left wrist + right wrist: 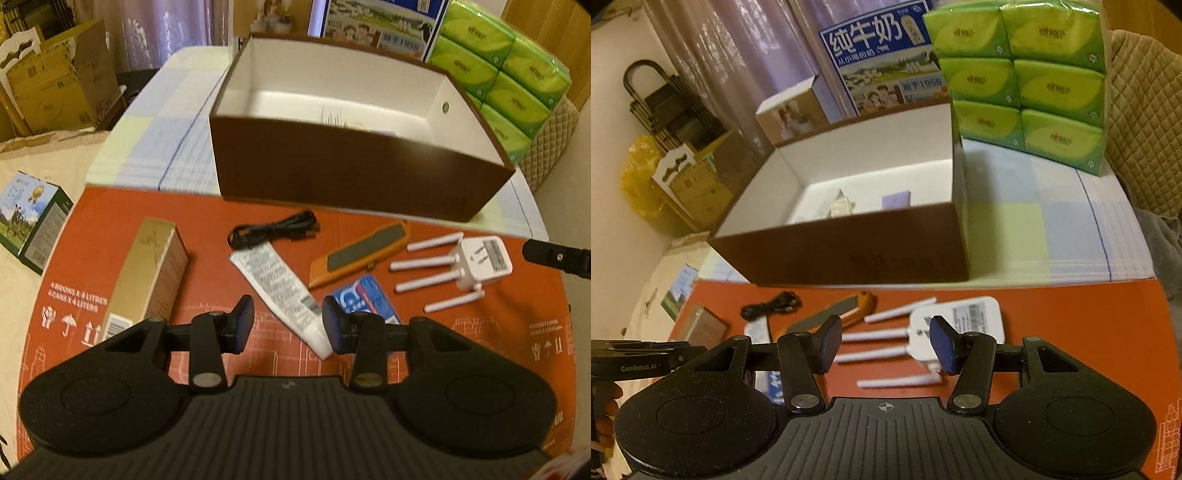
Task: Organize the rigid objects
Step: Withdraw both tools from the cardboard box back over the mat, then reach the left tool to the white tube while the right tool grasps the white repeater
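Note:
A brown box (347, 173) with a white inside stands open behind an orange-red cardboard sheet (221, 362). On the sheet lie a gold carton (147, 273), a black cable (273, 230), a white tube (280, 291), an orange utility knife (360, 254), a blue packet (365, 299) and a white plug-in router (469, 266) with antennas. My left gripper (288, 325) is open and empty above the tube's lower end. My right gripper (884, 345) is open and empty above the router (960, 325). The box (849, 254) holds two small items (868, 203).
Green tissue packs (1023, 81) and a blue milk carton (882, 62) stand behind the box. A small printed box (33, 225) lies left of the sheet. Cardboard boxes (59, 88) sit at the far left. A checked cloth (1052, 229) covers the table.

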`<action>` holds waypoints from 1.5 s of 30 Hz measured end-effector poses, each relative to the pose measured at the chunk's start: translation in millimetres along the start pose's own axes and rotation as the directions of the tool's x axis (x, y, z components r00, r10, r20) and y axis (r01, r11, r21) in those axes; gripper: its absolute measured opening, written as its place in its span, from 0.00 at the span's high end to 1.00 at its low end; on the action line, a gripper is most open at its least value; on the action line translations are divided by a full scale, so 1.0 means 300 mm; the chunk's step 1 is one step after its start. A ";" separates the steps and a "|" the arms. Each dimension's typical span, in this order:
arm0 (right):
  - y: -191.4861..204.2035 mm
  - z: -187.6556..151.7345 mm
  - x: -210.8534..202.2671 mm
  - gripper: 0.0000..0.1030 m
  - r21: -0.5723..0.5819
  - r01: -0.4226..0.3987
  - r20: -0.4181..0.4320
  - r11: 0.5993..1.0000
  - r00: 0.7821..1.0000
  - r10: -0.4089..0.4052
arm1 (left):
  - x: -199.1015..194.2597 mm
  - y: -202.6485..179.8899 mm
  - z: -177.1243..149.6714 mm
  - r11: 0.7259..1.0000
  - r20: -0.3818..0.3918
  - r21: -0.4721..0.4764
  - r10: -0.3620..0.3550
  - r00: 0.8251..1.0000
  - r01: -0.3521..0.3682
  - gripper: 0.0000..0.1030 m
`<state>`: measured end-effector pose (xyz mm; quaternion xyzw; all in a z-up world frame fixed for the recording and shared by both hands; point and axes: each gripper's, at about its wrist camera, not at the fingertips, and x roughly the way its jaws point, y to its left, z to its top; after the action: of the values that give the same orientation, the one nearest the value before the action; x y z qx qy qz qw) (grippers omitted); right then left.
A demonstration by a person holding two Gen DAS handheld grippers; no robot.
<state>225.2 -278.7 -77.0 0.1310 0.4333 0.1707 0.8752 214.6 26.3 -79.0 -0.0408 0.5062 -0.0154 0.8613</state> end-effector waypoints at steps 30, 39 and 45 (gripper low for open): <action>-0.260 0.078 0.222 0.77 -0.055 0.162 -0.102 0.985 0.981 -0.167 | 0.140 0.076 -0.053 0.995 -0.069 -0.044 0.086 0.994 -0.089 0.65; -0.278 0.125 0.320 0.78 -0.079 0.142 -0.142 0.987 0.978 -0.152 | 0.173 0.089 -0.069 0.994 -0.098 -0.049 0.090 0.991 -0.095 0.65; -0.281 0.101 0.324 0.78 -0.079 0.129 -0.183 0.989 0.973 -0.141 | 0.173 0.089 -0.076 0.995 -0.099 -0.045 0.083 0.992 -0.088 0.65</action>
<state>320.1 -317.5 -160.2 0.0551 0.5161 0.1368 0.8437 219.4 48.2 -137.4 -0.0397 0.5490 0.0319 0.8343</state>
